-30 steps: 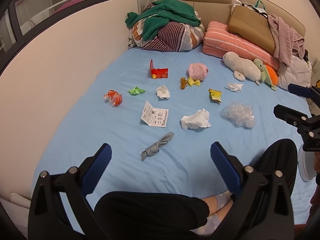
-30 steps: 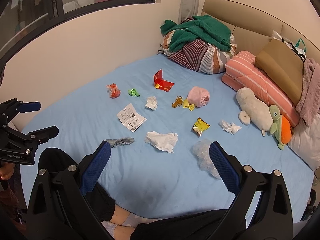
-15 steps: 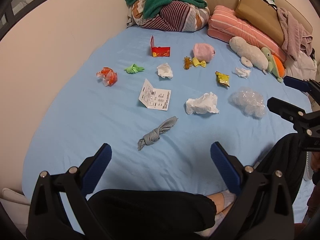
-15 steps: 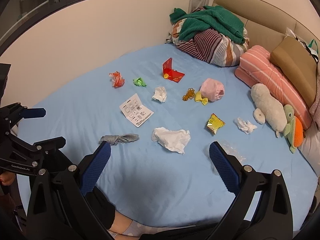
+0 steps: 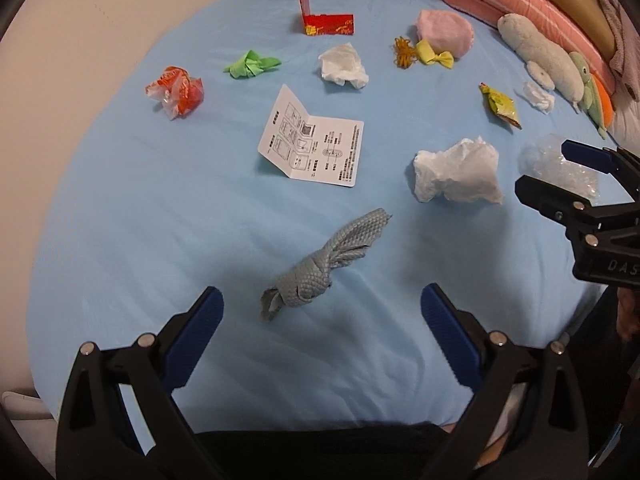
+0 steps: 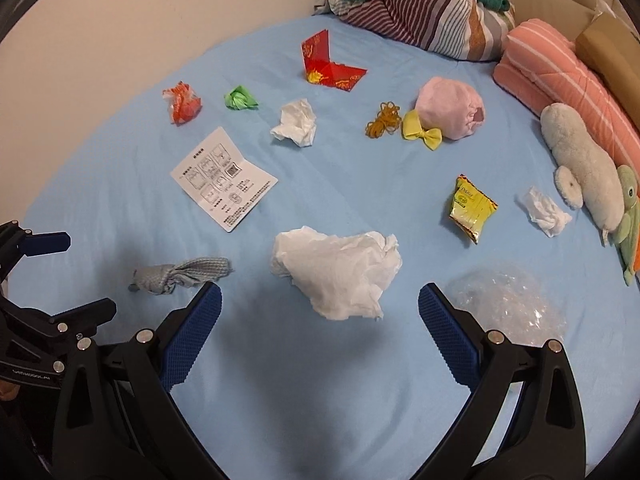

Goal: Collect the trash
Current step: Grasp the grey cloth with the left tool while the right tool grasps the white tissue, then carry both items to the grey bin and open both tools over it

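Note:
Trash lies scattered over a light blue bed sheet [image 5: 120, 208]. My left gripper [image 5: 320, 312] is open, just short of a knotted grey cloth strip [image 5: 320, 268]. My right gripper [image 6: 318, 308] is open too, its fingers either side of a big crumpled white tissue [image 6: 340, 268], low over the sheet. Farther off lie a folded leaflet [image 5: 312, 140], an orange wrapper [image 5: 176, 94], a green paper scrap [image 5: 250, 65], a smaller tissue [image 5: 342, 65], a red envelope [image 5: 326, 22], a yellow snack packet [image 6: 472, 208] and a clear crumpled plastic bag [image 6: 504, 304].
A pink cloth ball [image 6: 452, 108], a yellow bow [image 6: 422, 133] and rubber bands [image 6: 384, 120] sit mid-bed. Plush toys [image 6: 584, 168], a pink striped pillow [image 6: 560, 60] and a heap of bedding [image 6: 424, 12] line the head end. A wall [image 5: 80, 40] borders the left.
Both grippers have moved forward and down toward the bed. The grey strip and the big tissue now sit close in front of the open fingers.

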Demonstrator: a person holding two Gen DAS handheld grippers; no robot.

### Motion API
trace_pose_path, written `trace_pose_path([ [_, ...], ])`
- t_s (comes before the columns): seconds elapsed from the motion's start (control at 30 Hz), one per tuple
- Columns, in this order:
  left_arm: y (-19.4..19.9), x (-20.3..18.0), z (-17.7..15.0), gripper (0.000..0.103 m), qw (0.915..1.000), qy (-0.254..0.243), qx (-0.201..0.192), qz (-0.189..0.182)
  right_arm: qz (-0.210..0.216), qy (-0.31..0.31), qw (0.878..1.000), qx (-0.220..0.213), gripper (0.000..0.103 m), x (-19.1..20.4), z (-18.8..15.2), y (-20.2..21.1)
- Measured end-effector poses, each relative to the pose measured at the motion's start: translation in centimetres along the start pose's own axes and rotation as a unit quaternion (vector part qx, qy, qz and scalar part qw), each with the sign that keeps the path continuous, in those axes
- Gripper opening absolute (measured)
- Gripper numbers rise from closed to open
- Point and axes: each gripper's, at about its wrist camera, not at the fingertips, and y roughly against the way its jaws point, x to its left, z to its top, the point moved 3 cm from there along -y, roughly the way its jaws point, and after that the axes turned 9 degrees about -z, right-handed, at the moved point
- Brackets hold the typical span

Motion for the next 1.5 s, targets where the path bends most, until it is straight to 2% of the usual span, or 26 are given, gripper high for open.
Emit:
trace_pose_path([
  [0.13, -3.8, 1.1, 1.2, 0.095, 0.9996, 0.002, 0.028, 0.0, -0.011, 0.009, 1.0, 0.022, 0.096, 0.6, 0.4, -4.2],
  [0.17, -4.8, 1.4, 1.4, 0.087, 0.9993, 0.001, 0.037, 0.001, -0.014, 0.013, 0.999, 0.026, 0.096, 0.8, 0.4, -5.1],
  [0.2, -5.9, 1.5, 1.5, 0.066, 0.9988, 0.001, 0.049, 0.001, -0.015, 0.015, 0.999, 0.03, 0.096, 0.8, 0.5, -5.7],
  [0.3, -9.0, 2.3, 1.1, 0.044, 0.9953, 0.014, 0.094, -0.018, -0.017, 0.022, 0.999, 0.044, 0.095, 1.1, 0.3, -7.9],
  [0.37, -10.3, 2.4, 0.8, 0.043, 0.9947, 0.001, 0.103, -0.004, -0.016, 0.028, 0.998, 0.048, 0.093, 1.3, 0.0, -8.7],
  [0.43, -10.4, 2.2, 0.7, 0.041, 0.9954, -0.015, 0.094, 0.001, -0.013, 0.041, 0.998, 0.051, 0.075, 1.5, -0.2, -9.1],
  [0.5, -10.1, 2.1, 0.8, 0.028, 0.9962, -0.024, 0.084, -0.003, 0.012, 0.043, 0.997, 0.06, 0.038, 1.7, -0.5, -9.4],
  [0.53, -9.9, 2.1, 0.8, 0.027, 0.9964, -0.024, 0.081, -0.007, 0.024, 0.042, 0.997, 0.062, 0.031, 1.8, -0.7, -9.3],
  [0.57, -9.7, 2.1, 0.7, 0.025, 0.9965, -0.025, 0.079, -0.009, 0.032, 0.043, 0.997, 0.063, 0.015, 1.9, -0.7, -9.2],
  [0.6, -9.4, 2.0, 0.7, 0.024, 0.9966, -0.028, 0.077, -0.008, 0.036, 0.043, 0.997, 0.06, 0.008, 2.0, -0.7, -8.9],
  [0.7, -8.1, 1.2, 0.6, 0.023, 0.9968, -0.043, 0.067, -0.014, 0.032, 0.047, 0.997, 0.043, 0.006, 2.0, -0.7, -7.1],
  [0.9, -2.6, -0.8, 0.2, 0.023, 0.9973, -0.062, 0.025, -0.031, 0.037, 0.023, 0.999, 0.014, 0.006, 0.1, -0.9, -2.0],
  [1.03, 0.1, -3.0, 0.1, 0.023, 0.9962, -0.074, 0.001, -0.045, 0.036, -0.012, 0.999, -0.007, 0.006, -2.6, -2.1, 2.6],
  [1.17, 2.6, -6.3, 1.2, 0.023, 0.9924, -0.107, -0.023, -0.056, 0.03, -0.065, 0.997, -0.03, 0.006, -6.6, -4.2, 7.7],
  [1.33, 7.0, -12.6, 1.6, 0.023, 0.9791, -0.174, -0.056, -0.089, -0.01, -0.148, 0.987, -0.059, 0.006, -13.6, -9.1, 15.3],
  [1.5, 11.3, -21.1, 1.5, 0.023, 0.954, -0.263, -0.088, -0.114, -0.059, -0.233, 0.967, -0.083, 0.006, -20.9, -15.6, 23.7],
])
